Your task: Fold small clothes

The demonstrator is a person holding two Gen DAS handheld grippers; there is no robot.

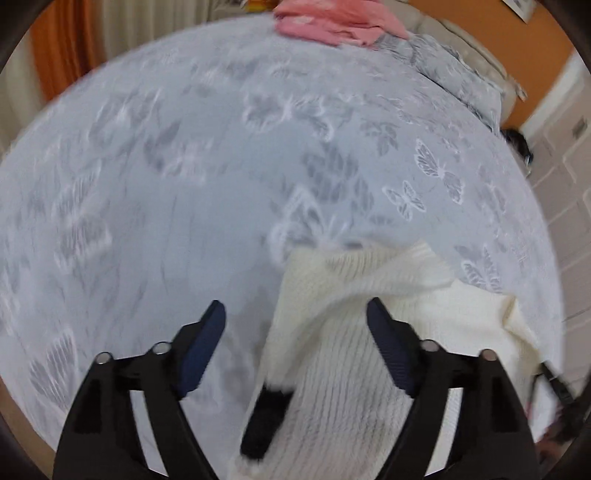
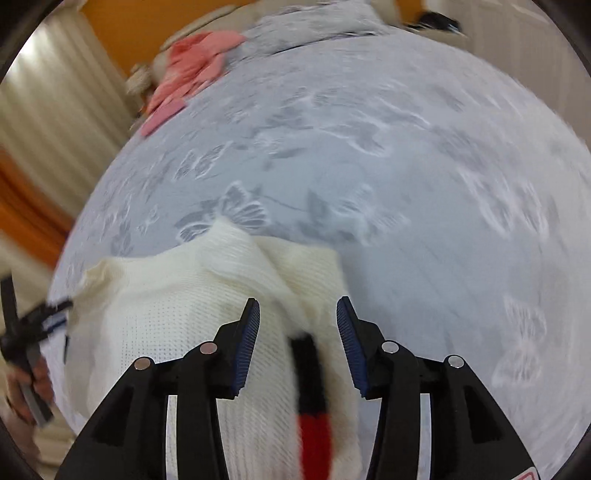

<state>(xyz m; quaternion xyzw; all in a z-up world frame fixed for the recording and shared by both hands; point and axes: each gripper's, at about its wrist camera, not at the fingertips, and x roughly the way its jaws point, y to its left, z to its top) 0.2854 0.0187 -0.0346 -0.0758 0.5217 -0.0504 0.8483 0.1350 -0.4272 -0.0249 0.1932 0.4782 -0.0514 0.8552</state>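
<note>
Two grippers over cream ribbed knit garment [image 1: 343, 369] on grey butterfly-print bedspread [image 1: 184, 184]: left gripper [image 1: 295, 314] wide, right gripper [image 2: 298, 314] narrower, neither gripping.

Left gripper [image 1: 295, 314] gapes wide, angled steeply down; right gripper [image 2: 298, 308] half-spread, jaws gripping nothing.

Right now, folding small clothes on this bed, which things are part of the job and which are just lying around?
Part of the job:
- white knit garment with black and red trim
- left gripper, jaws open over it
- right gripper, jaws apart over it
- pink clothes at the far edge, possibly next

Just lying about:
- butterfly bedspread
- curtains
</note>
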